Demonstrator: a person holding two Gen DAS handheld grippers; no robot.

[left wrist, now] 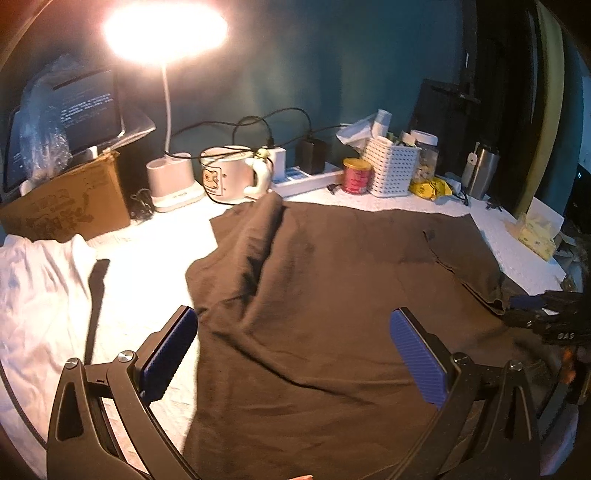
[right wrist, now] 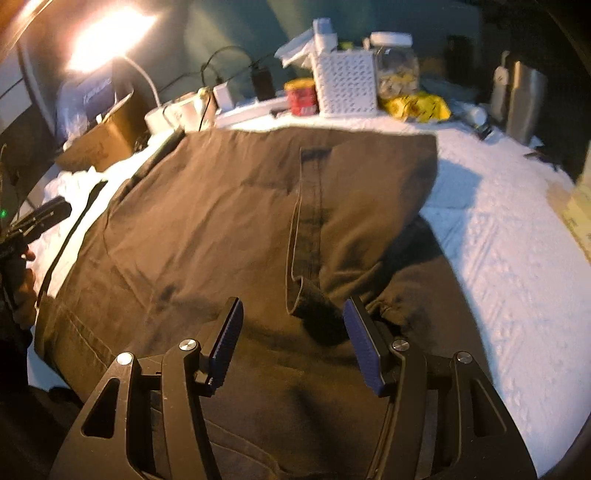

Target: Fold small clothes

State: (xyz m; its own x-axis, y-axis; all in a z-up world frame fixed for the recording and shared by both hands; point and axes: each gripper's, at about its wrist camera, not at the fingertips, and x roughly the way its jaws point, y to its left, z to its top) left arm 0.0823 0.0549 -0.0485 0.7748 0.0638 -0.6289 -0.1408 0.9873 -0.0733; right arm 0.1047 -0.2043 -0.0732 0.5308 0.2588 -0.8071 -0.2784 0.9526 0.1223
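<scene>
Right wrist view blurs the brown garment [right wrist: 229, 221] beneath open tongs [right wrist: 293, 343].

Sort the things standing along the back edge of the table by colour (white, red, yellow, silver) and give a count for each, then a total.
White: 3 (lamp base, mug, perforated basket)
Red: 1 (tin)
Yellow: 1 (packet)
Silver: 1 (flask)
Total: 6

The left gripper [left wrist: 293, 325] hung with jaws wide apart over a dark brown cloth garment [left wrist: 332, 295] spread on the white textured table cover [left wrist: 147, 251]. A lit white desk lamp [left wrist: 166, 33] glared behind it, beside a cream ceramic mug [left wrist: 225, 173].
</scene>
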